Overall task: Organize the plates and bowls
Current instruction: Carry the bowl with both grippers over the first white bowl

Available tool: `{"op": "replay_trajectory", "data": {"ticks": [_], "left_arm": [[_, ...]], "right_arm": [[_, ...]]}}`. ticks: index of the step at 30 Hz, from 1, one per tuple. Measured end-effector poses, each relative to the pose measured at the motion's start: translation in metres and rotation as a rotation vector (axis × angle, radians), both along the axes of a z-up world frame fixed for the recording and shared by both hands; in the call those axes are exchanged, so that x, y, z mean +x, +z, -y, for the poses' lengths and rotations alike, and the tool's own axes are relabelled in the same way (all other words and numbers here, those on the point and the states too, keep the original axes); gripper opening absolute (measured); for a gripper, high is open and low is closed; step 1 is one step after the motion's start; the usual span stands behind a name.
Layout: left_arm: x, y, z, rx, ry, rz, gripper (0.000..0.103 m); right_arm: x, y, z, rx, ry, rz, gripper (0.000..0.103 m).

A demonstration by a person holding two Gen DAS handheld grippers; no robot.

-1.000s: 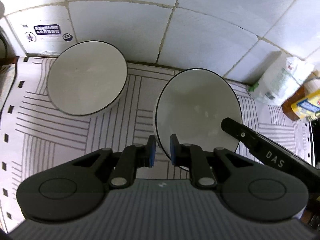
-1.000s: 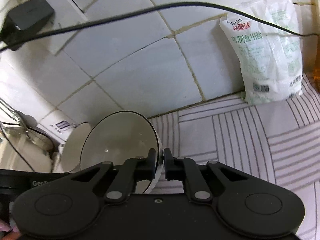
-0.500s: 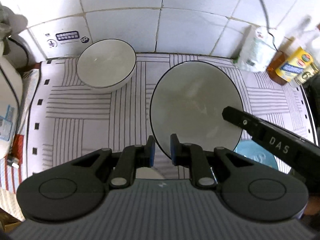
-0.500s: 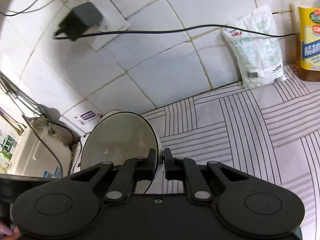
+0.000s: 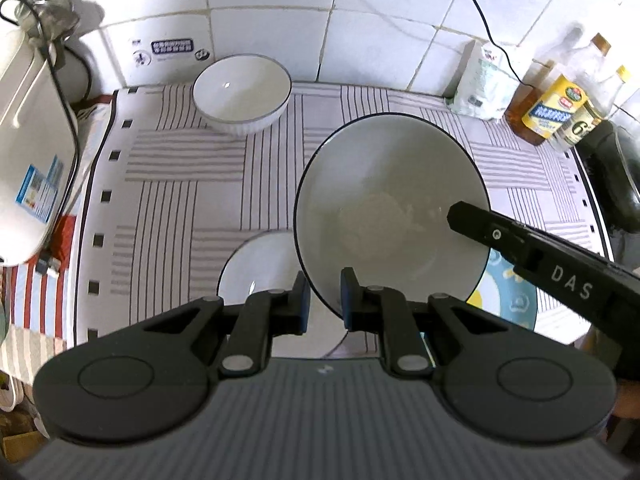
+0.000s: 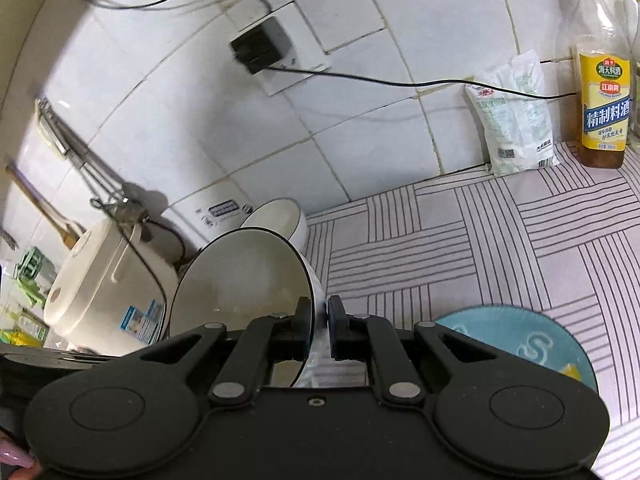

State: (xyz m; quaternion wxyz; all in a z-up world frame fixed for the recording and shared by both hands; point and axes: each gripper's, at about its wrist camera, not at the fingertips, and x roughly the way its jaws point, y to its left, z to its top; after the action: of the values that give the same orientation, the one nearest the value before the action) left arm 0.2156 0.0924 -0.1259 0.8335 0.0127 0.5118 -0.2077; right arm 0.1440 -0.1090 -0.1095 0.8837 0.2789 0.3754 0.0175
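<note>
So both claws have the same big white bowl (image 5: 390, 216) up in the air, tilted over the table (image 5: 180, 200) with its striped cloth. The left claw (image 5: 323, 300) is pinched onto the bowl's near rim, the dark rim line running right between its blue-padded fingers (image 5: 304, 296), and the right claw (image 6: 319, 316) is clamped tight on the rim at the opposite side, which you can also see from the left camera as a black arm reaching over the bowl's edge. There's a bit of pale residue in the bottom of the bowl. Under it sit a second white bowl (image 5: 260, 268), partly hidden by the left claw, and a blue patterned plate (image 5: 506, 300) just beside it. A third bowl (image 5: 242, 94), ribbed on the outside, stands upright at the back near the tiled wall. Off to the left is a white rice cooker (image 6: 104, 280), and on the right a white bag (image 6: 514, 116) and a cooking wine bottle (image 6: 604, 92) lean against the wall.
</note>
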Motion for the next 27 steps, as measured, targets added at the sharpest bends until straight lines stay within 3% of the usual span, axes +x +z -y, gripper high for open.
{"op": "replay_trajectory", "data": {"ticks": [13, 21, 27], "left_arm": [[-0.028, -0.023, -0.039, 0.002, 0.031, -0.060, 0.014], [-0.022, -0.043, -0.055, -0.010, 0.064, -0.132, 0.015], [-0.007, -0.060, -0.066, -0.026, 0.123, -0.210, 0.015]], "right_arm": [[-0.020, -0.001, -0.043, -0.052, 0.106, -0.053, 0.013], [-0.011, -0.014, -0.054, -0.034, 0.183, -0.122, 0.013], [0.002, -0.024, -0.077, -0.112, 0.243, -0.133, 0.013]]}}
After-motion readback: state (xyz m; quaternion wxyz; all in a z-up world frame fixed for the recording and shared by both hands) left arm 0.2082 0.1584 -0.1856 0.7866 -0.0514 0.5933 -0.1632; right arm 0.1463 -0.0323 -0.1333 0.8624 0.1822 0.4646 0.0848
